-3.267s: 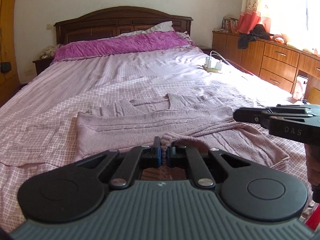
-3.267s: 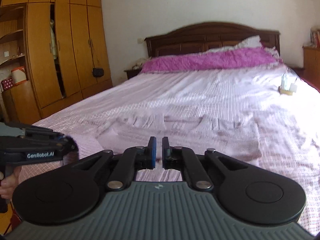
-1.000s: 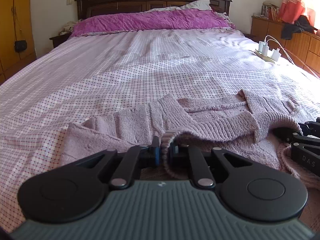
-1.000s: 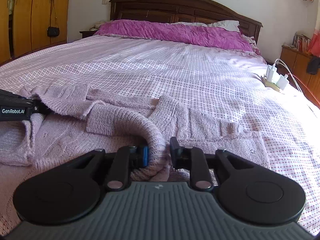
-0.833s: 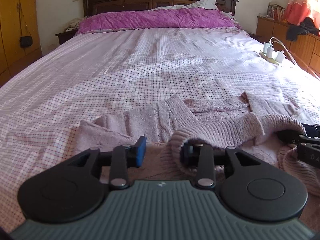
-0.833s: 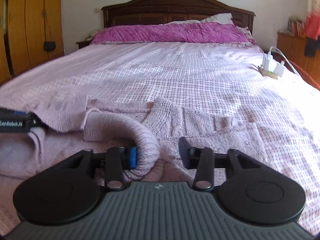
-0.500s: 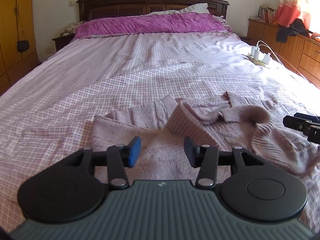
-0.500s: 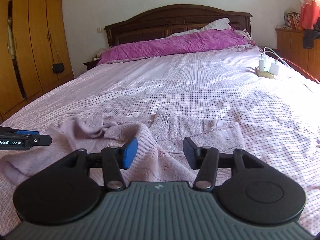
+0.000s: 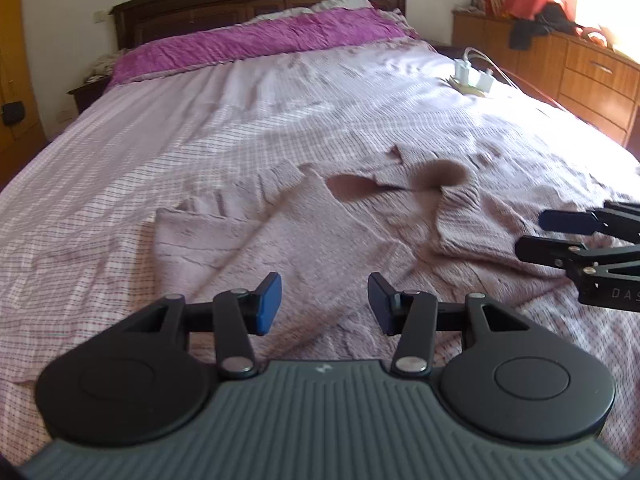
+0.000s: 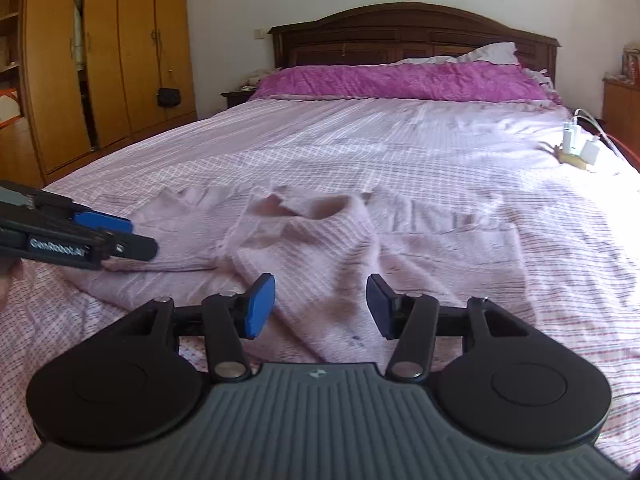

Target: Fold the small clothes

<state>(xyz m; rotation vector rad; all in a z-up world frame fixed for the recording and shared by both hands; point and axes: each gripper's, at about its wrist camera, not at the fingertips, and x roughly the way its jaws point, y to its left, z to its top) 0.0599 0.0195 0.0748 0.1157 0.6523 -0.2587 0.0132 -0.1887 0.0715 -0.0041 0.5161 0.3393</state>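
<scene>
Both claws gape wide and hold nothing: left claw (image 9: 324, 303), right claw (image 10: 321, 306). Between and beyond their 2 pairs of fingers, toward 12 o'clock, the pink knitted sweater (image 9: 320, 236) lies rumpled on the checked bed (image 9: 192, 132), untouched by either claw.

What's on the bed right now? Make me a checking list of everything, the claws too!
Surface: bed with checked pinkish sheet, wrinkled.
Job's things: pink knitted sweater lying rumpled, partly folded, on the sheet.
Clutter: purple pillow at the headboard.
Grippers: left claw open, empty; right claw open, empty, both over the sweater.
Cables: power strip with white chargers and cords on the bed's edge.
Surroundings: wooden wardrobe, drawers.
</scene>
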